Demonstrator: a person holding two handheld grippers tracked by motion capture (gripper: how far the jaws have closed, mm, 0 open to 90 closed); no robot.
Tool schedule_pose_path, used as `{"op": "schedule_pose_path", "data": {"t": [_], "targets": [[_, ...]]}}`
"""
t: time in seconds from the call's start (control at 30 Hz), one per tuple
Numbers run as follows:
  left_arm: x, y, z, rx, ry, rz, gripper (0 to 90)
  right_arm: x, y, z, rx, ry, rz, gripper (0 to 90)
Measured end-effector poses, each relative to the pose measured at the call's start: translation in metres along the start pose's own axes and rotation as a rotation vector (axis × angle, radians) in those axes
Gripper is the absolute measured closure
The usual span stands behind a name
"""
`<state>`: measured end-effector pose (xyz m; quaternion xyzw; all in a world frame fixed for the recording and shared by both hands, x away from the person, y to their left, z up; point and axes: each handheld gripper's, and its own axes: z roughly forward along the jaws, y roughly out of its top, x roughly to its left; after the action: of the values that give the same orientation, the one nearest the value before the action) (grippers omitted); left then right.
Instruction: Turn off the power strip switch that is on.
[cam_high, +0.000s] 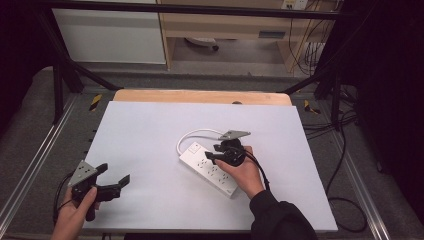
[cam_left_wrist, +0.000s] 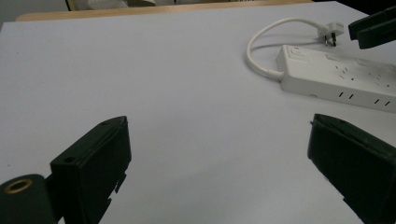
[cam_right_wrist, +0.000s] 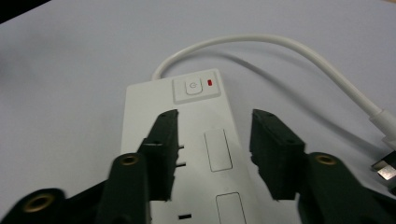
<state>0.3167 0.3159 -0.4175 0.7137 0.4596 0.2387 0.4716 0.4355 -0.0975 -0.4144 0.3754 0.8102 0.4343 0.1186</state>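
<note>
Power strip (cam_high: 209, 167) beneath parted right gripper (cam_right_wrist: 212, 133)

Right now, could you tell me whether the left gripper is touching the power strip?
Apart. In the high view the left gripper sits near the table's front left corner, with bare white tabletop between it and the power strip.

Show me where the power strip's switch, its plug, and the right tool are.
power switch (cam_right_wrist: 196, 87), right gripper view, middle of the white button.
plug (cam_left_wrist: 330, 32), left gripper view, white body above the prongs.
right tool (cam_right_wrist: 212, 133), right gripper view, gap midway between its open fingertips.
</note>
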Motion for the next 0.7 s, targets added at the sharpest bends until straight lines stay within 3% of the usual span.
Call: {"op": "schedule_pose_path", "data": {"t": [0.13, 0.3, 0.4, 0.7], "targets": [[0.001, -0.001, -0.001, 0.003, 0.004, -0.004, 5.8, 0.0, 0.008, -0.003, -0.003, 0.018, 0.047, 30.5], [0.002, -0.001, -0.001, 0.003, 0.002, -0.005, 5.7, 0.003, 0.017, -0.008, -0.012, -0.009, 0.043, 14.8], [0.001, -0.001, -0.001, 0.004, 0.002, -0.005, 5.7, 0.003, 0.021, -0.01, -0.007, 0.004, 0.055, 6.9], [0.002, -0.001, -0.001, 0.004, 0.002, -0.004, 5.7, 0.0, 0.029, -0.024, -0.08, -0.032, 0.025, 3.6]]}}
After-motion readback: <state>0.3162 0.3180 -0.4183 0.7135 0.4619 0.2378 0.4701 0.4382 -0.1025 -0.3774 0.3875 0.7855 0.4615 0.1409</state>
